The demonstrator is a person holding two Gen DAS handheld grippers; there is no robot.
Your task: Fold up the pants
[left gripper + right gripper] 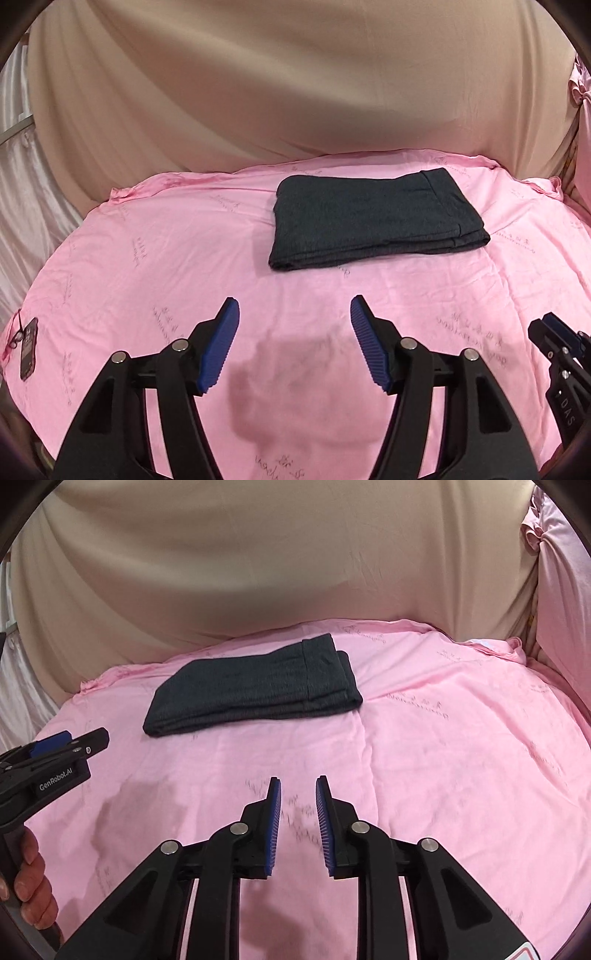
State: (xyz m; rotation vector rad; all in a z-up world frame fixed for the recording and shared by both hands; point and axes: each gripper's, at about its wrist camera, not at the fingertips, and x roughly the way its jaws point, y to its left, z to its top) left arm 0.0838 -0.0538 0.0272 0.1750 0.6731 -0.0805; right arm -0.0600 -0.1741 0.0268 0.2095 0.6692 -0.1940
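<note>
**Pants folded, both tools clear of the cloth**

And there it lies: the dark pants (pixel 373 218) sit as a neat, squared-off stack of layers toward the far side of the pink sheet (pixel 147 258), waistband end to the right, edges lined up. From where things stand, the folding looks finished; at most a tidy-up of that slightly stepped right edge is left, and that's only my guess.

Now the tools. The left tool (pixel 294 314) hovers over bare sheet on the near side, its blue pads spread wide with nothing between them. The right tool (pixel 298 794) is just beside it, pads nearly parallel with a narrow gap, pinching nothing either. Both are well apart from the pants, touching no fabric. A hand (pixel 31 878) grips the left tool's handle at the near left.
</note>
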